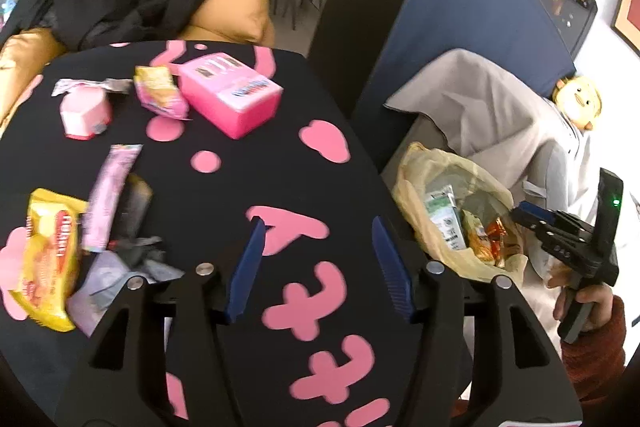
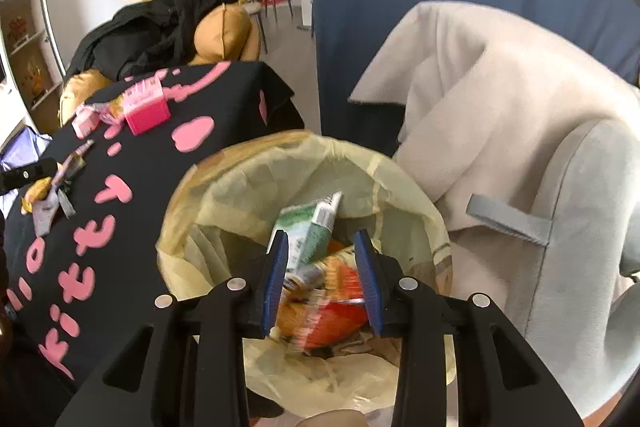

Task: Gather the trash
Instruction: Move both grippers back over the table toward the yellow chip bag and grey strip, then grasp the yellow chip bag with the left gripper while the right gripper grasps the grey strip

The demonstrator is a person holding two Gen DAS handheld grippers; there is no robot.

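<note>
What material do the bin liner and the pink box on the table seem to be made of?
Bin liner: thin yellowish plastic film, probably; translucent, wrinkled, folded over the rim. Pink box: likely glossy printed cardboard; sharp edges, flat faces, slight sheen, though the blur leaves plastic possible.

One pink box (image 1: 230,95), one bin (image 2: 400,187)

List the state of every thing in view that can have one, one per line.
Left tongs: open, empty, over the table.
Right tongs: open, nothing gripped, over the bin.
Bin bag: open, partly filled with wrappers.
Pink box: closed, lying on the table.
Yellow wrapper: crumpled, on the table.
Pink cup: foil lid peeled back.
</note>
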